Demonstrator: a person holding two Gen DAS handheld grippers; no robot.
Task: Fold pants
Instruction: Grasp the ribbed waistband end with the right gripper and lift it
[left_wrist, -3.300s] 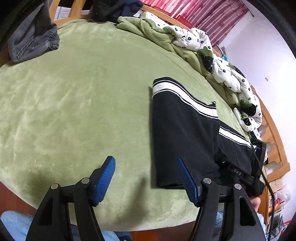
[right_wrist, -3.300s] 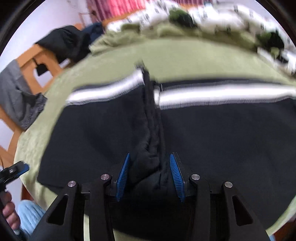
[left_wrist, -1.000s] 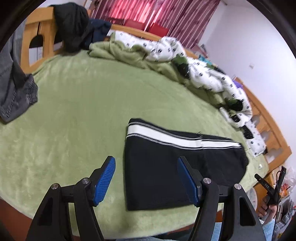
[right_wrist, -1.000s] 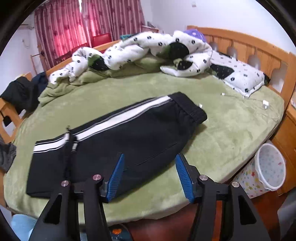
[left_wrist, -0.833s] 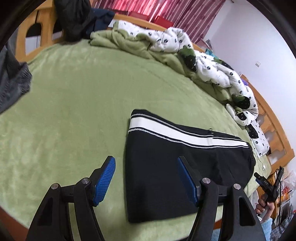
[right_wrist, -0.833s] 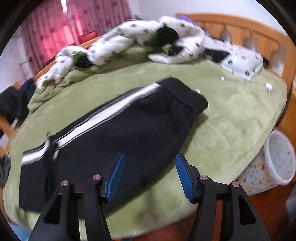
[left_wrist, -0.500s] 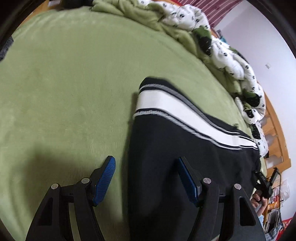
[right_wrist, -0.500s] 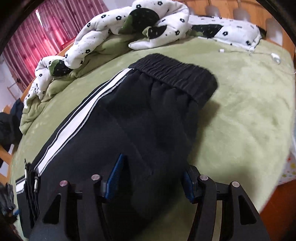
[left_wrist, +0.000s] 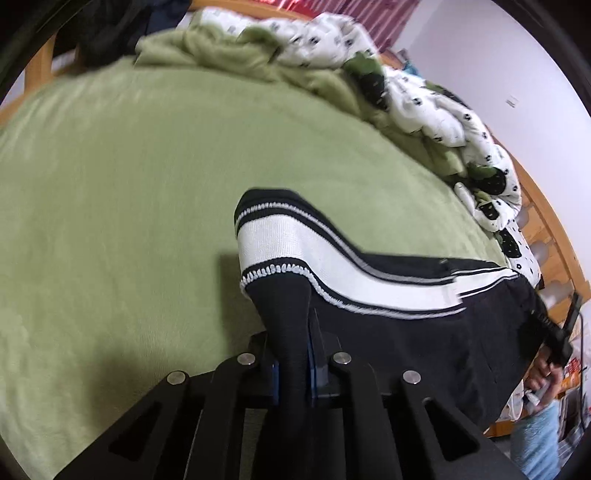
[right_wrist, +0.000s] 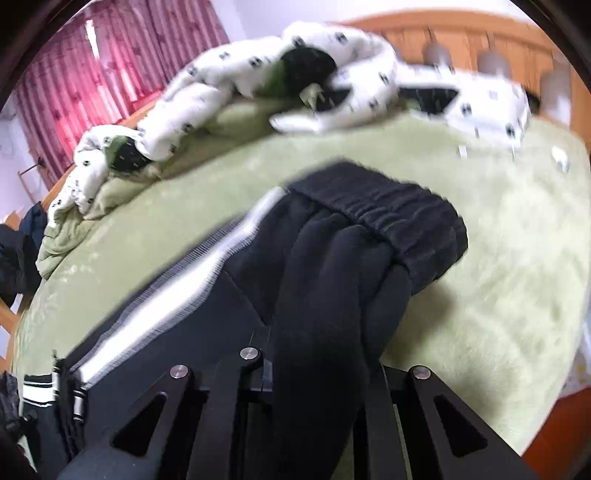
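Left wrist view has the left gripper (left_wrist: 293, 363) with its jaws clenched on the hem end of the black track pants (left_wrist: 406, 325), and the right gripper (right_wrist: 317, 369) is pinching a thick bunch near the elastic waistband (right_wrist: 384, 218). Pants lie on the green bed blanket (left_wrist: 129, 206), long axis running hem to waistband between the two grippers. Risk imo: the bunched fleece slips out mid-lift, or only the top layer comes up and the fold goes crooked.

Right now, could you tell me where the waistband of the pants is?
In the right wrist view, the waistband lies on the green blanket, just ahead of the right tool and below the spotted duvet.
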